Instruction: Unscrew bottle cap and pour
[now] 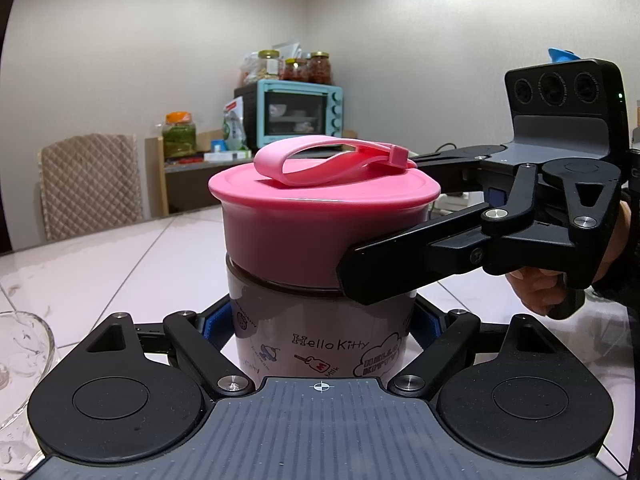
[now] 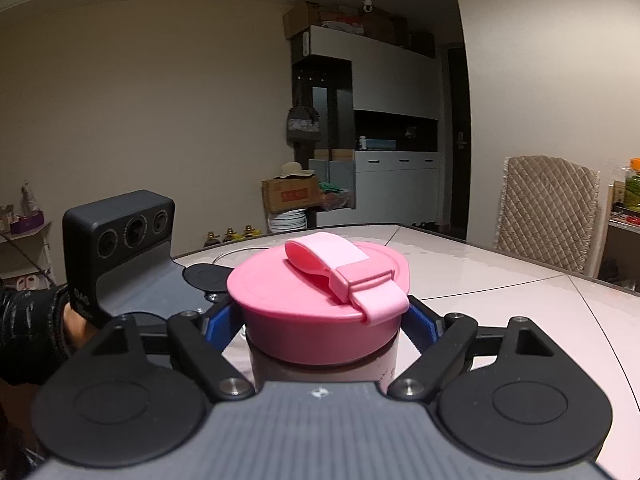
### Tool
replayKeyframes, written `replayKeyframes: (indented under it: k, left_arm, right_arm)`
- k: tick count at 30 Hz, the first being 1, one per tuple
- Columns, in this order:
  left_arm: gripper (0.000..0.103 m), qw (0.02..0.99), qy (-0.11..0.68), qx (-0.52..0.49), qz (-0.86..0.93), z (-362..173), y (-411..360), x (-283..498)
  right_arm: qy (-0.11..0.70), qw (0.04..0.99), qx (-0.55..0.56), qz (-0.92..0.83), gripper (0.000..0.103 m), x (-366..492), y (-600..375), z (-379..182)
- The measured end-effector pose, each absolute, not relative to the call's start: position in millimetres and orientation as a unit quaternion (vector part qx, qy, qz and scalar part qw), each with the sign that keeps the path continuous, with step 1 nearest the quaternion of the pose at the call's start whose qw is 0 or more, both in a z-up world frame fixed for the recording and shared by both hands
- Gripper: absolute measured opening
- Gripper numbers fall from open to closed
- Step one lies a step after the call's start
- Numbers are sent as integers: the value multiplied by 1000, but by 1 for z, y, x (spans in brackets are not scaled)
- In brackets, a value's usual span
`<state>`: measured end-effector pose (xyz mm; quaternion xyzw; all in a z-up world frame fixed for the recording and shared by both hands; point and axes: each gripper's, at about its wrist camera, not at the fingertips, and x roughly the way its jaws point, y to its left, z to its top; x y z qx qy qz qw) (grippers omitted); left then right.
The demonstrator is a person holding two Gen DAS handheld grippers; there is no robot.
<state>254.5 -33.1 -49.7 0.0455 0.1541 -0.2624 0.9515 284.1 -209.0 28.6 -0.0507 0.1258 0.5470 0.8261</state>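
Note:
A Hello Kitty bottle (image 1: 320,336) with a wide pink cap (image 1: 320,216) and pink strap stands upright on the white table (image 1: 120,264). My left gripper (image 1: 320,320) is shut on the bottle's body, its blue pads pressed on both sides. My right gripper (image 2: 324,320) is shut on the pink cap (image 2: 316,312), blue pads against its sides. In the left wrist view the right gripper's black fingers (image 1: 384,272) reach in from the right and clamp the cap's lower edge. The left gripper's body (image 2: 120,248) shows at the left of the right wrist view.
A glass bowl (image 1: 20,360) sits at the left edge of the table. A quilted chair (image 1: 88,184) stands behind the table. A sideboard with a blue toaster oven (image 1: 296,114) and jars is at the back.

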Motion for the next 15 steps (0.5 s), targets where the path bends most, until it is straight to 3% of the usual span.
replayKeyframes:
  k: [2, 4, 5, 15]
  left_arm:
    - [90, 952, 154, 46, -262, -50, -33, 254]
    - [90, 951, 154, 45, -262, -50, -33, 255]
    - [90, 951, 154, 45, -262, -50, -33, 254]
    - [90, 951, 154, 45, -262, -49, -32, 255]
  right_arm:
    - [125, 830, -49, 542, 87, 283, -209, 30]
    - [124, 837, -51, 530, 99, 279, -207, 30]
    - [123, 844, -54, 520, 101, 275, -206, 30]
    - [121, 896, -31, 427, 103, 238, -201, 36]
